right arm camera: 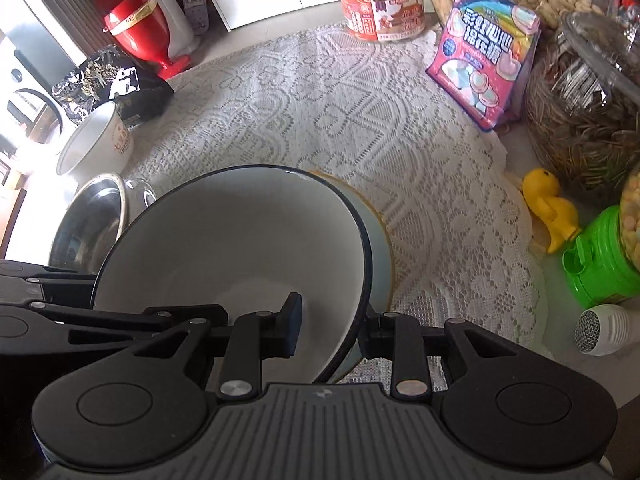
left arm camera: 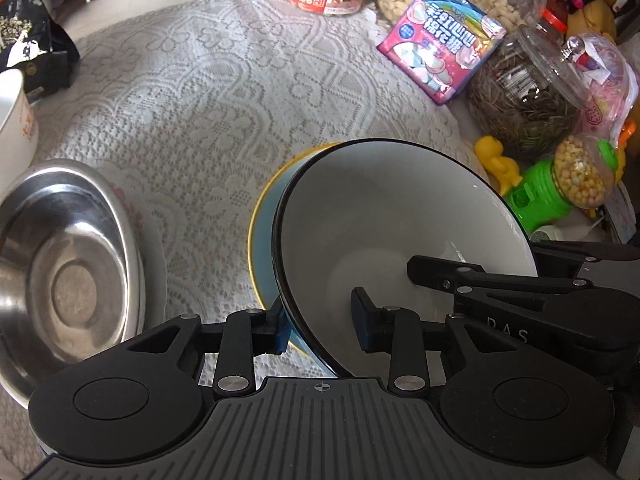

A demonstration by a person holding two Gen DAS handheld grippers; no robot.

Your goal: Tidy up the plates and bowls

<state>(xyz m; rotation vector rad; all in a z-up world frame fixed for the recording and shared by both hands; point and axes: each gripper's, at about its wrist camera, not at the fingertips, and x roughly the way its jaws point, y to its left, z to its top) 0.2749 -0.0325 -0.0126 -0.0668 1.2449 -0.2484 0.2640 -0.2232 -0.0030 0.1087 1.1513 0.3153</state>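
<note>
At near rim of white bowl [left arm camera: 400, 216], tilted in blue bowl [left arm camera: 264, 240] on cloth [left arm camera: 220, 100]: straddled wall with left claw [left arm camera: 320, 322] and right claw [right arm camera: 330, 330], both released, one finger inside each; seemingly needed only closing.

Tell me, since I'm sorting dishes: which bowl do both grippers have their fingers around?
The white bowl with the black rim, tilted over the blue bowl. The steel bowl and white cup sit untouched.

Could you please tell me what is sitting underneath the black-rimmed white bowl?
A blue dish with a yellow rim peeks out beneath the black-rimmed white bowl. Most of it is covered, so its contents cannot be seen.
</note>
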